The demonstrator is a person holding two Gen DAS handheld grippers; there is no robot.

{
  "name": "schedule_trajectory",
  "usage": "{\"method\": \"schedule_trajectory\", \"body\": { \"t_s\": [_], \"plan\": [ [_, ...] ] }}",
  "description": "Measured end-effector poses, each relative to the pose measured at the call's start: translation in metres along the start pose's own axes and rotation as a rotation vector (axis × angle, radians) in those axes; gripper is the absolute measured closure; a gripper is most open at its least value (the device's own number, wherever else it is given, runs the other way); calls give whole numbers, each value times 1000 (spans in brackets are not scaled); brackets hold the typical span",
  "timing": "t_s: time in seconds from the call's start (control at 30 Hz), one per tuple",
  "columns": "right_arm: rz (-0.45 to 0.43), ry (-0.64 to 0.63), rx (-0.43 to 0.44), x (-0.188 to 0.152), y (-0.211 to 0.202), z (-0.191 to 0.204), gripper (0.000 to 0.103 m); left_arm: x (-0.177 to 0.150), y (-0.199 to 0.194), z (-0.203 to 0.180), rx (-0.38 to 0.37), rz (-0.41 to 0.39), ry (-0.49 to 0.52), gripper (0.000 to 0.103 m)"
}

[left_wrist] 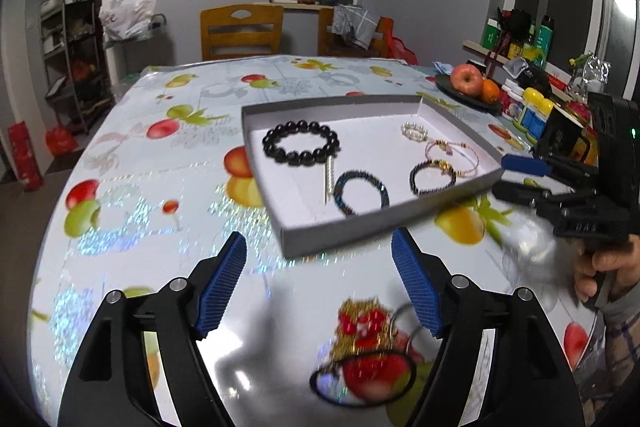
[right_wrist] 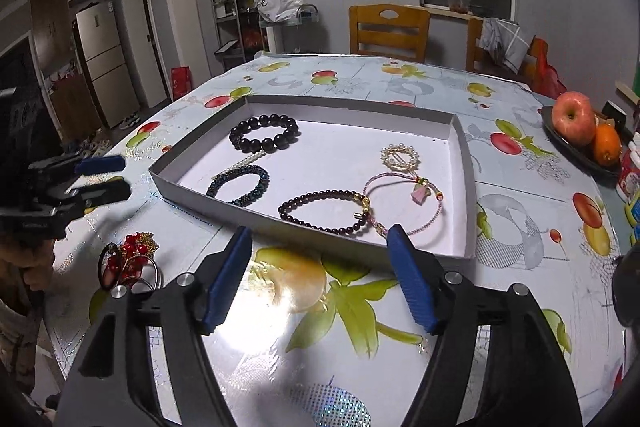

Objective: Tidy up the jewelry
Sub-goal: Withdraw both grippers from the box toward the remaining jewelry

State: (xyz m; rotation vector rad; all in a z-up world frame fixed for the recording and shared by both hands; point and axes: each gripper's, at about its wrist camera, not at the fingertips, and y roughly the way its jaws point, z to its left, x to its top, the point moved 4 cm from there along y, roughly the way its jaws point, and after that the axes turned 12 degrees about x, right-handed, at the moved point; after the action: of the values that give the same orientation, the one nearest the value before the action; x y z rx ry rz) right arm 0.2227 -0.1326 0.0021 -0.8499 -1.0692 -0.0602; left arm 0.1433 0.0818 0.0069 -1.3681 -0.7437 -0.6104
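A shallow grey tray [left_wrist: 362, 224] [right_wrist: 256, 219] lies on the fruit-print table. It holds a black bead bracelet [left_wrist: 301, 142] [right_wrist: 264, 132], a pearl bar clip [left_wrist: 329, 179] [right_wrist: 240, 165], a dark blue bracelet [left_wrist: 362, 193] [right_wrist: 239, 185], a dark red bead bracelet [left_wrist: 433, 177] [right_wrist: 325, 211], a pink cord bracelet [left_wrist: 452, 157] [right_wrist: 404, 203] and a pearl ring brooch [left_wrist: 414, 131] [right_wrist: 401, 157]. Loose red-bead and gold jewelry with rings and a black hair tie [left_wrist: 366, 351] [right_wrist: 130, 261] lies on the table before the tray. My left gripper [left_wrist: 319, 285] [right_wrist: 105, 177] is open and empty above that pile. My right gripper [right_wrist: 320, 277] [left_wrist: 510, 177] is open and empty near the tray's front edge.
A dark plate with an apple and an orange [left_wrist: 472, 85] [right_wrist: 580, 131] stands at the table's right, next to several bottles and jars [left_wrist: 528, 109]. Wooden chairs [left_wrist: 240, 31] [right_wrist: 388, 31] stand at the far side.
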Motion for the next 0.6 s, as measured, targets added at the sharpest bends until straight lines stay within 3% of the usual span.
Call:
{"method": "schedule_trajectory", "body": {
  "t_s": [0.3, 0.6],
  "plan": [
    [-21, 4, 0, -12, -13, 5, 21, -33, -15, -7, -26, 24, 39, 25],
    [-70, 24, -59, -12, -25, 1, 10, -40, -24, -5, -51, -33, 15, 24]
  ]
}}
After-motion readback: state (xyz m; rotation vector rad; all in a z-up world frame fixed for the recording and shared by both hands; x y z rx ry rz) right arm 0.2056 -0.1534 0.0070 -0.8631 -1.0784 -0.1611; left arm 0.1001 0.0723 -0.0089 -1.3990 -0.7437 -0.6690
